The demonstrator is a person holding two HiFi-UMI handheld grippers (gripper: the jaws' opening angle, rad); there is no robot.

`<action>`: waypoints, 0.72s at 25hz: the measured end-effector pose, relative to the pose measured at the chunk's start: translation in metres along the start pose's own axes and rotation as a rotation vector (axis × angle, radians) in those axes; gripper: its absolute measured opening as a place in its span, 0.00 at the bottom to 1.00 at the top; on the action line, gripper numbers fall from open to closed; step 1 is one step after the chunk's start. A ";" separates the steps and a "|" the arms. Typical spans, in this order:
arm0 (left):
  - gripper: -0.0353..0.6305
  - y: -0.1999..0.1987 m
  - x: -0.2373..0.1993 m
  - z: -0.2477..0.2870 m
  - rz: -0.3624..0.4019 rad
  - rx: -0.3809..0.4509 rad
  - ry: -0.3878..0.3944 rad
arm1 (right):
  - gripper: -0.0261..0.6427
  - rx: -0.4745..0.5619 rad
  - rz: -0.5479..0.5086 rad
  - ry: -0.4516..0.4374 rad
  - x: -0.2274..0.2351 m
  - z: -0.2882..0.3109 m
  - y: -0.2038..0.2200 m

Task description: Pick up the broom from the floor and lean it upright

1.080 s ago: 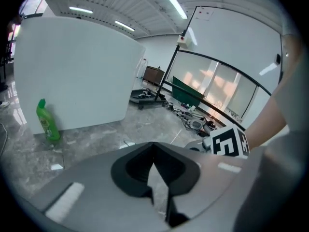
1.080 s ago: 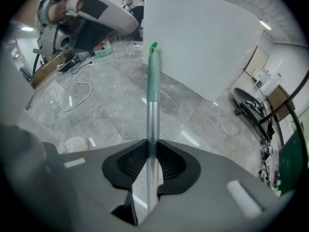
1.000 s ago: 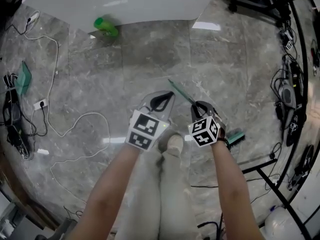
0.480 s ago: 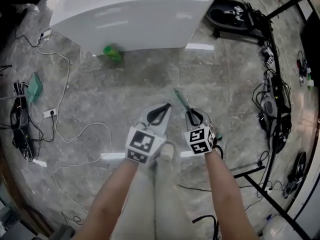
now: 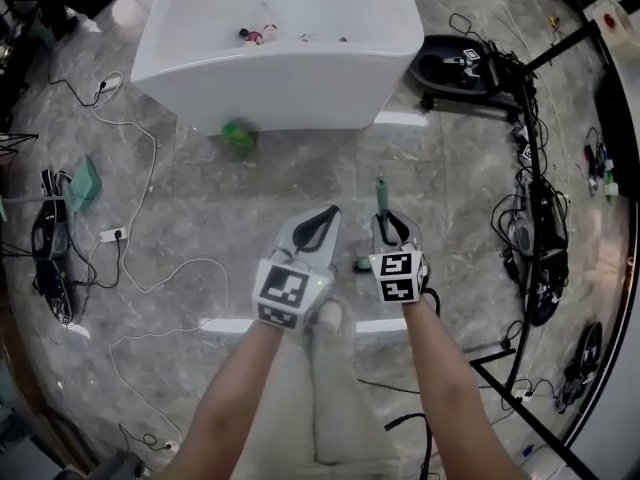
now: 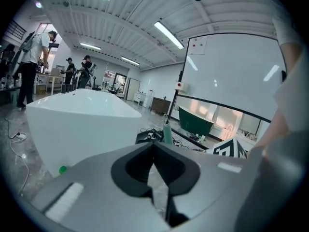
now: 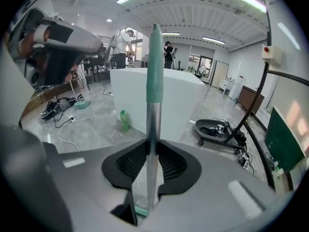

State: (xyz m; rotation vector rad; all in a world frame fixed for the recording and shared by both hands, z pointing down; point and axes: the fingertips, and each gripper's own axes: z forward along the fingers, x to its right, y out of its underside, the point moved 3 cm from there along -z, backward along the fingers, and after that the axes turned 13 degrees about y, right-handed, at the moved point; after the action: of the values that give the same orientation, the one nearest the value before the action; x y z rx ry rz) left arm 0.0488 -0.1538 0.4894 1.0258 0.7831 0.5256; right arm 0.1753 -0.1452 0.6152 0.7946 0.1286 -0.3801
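**Head view: broom upright in the right claw**

A white tub [image 5: 300,93] stands on the far side of the stone floor [image 5: 200,198]. The broom [image 5: 381,196] stands near-upright, just right of the closed, empty left claw [image 5: 322,216]. The right claw [image 5: 390,226] grips its bare metal pole, jaws just eased slightly. It looks light and stiff but slick, so hold it below the green sleeve.

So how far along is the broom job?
Picked up: the right gripper is clamped on the broom handle, which now stands steeply. The left gripper is shut and empty. Left to do: leaning it upright; it rests against no support yet.
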 end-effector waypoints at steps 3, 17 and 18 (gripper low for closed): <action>0.05 -0.012 -0.012 -0.001 0.003 0.005 -0.024 | 0.16 0.020 0.005 0.014 -0.001 0.005 -0.026; 0.05 -0.069 -0.104 0.008 0.000 0.050 -0.046 | 0.16 0.034 0.093 0.067 -0.003 0.080 -0.142; 0.05 -0.071 -0.113 0.009 -0.004 0.052 -0.055 | 0.16 0.036 0.097 0.068 -0.003 0.087 -0.151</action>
State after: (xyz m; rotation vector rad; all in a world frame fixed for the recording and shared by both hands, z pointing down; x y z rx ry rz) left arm -0.0120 -0.2703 0.4646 1.0824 0.7534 0.4741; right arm 0.1124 -0.3031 0.5755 0.8465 0.1468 -0.2647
